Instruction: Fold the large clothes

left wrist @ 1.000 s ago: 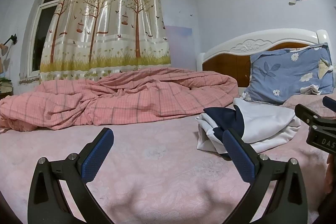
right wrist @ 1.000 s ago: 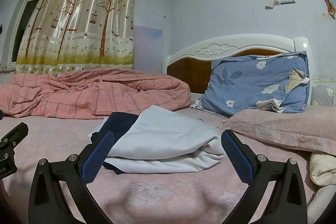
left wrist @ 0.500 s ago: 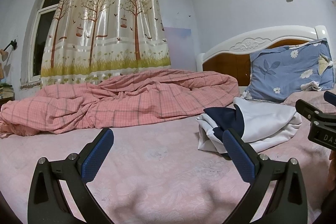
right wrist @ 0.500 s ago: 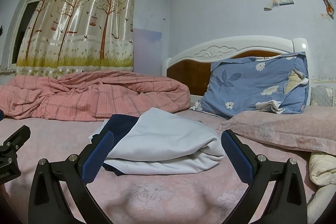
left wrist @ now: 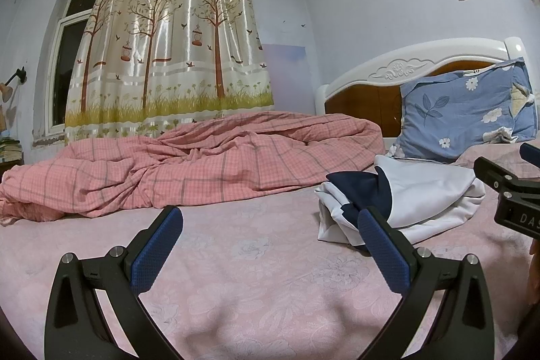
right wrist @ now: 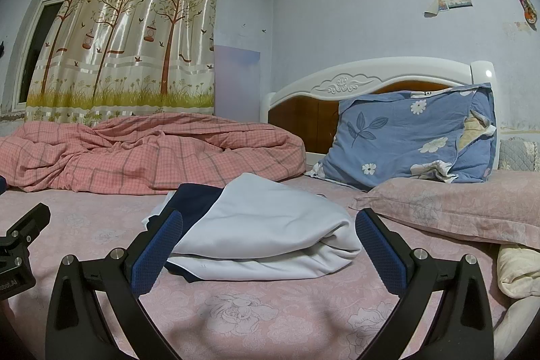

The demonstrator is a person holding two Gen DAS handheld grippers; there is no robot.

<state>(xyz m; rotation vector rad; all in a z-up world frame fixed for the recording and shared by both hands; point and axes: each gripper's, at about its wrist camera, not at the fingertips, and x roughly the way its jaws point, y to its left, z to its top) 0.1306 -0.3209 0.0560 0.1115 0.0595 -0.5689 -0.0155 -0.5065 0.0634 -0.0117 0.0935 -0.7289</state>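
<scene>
Since 1.0 s ago: both wrist views have tipped slightly upward, so more ceiling shows above the curtain. The garment has not shifted on the bed. Both tongs show the same spread as before.

Left tongs [left wrist: 270, 245]: wide open, nothing between the blue pads, held over bare pink bedsheet [left wrist: 236, 275]. Not touching cloth.

Right tongs [right wrist: 268, 247]: wide open, empty. The pads frame the near edge of the white and navy garment [right wrist: 266, 235], but I cannot tell whether they touch it; they appear short of it.

Garment: lies on the bed in a loose, partly folded bundle, white layers on top, a navy panel showing at its left end. Long axis runs roughly left to right across the right wrist view. In the left wrist view the garment [left wrist: 405, 194] sits far and to the right of the left tongs, with the right tongs' body at the right edge of frame, near it.

Judgement: right tongs are nearer, garment straight ahead of them; left tongs must travel right and forward to reach the navy end.

Outward: pink checked quilt [left wrist: 189, 171] bunched along the far left of the bed; blue floral pillow [right wrist: 411, 137] against the white headboard [right wrist: 371, 73] at far right; pink pillow [right wrist: 455, 208] just right of the garment; tree-print curtain [left wrist: 168, 39] behind.
</scene>
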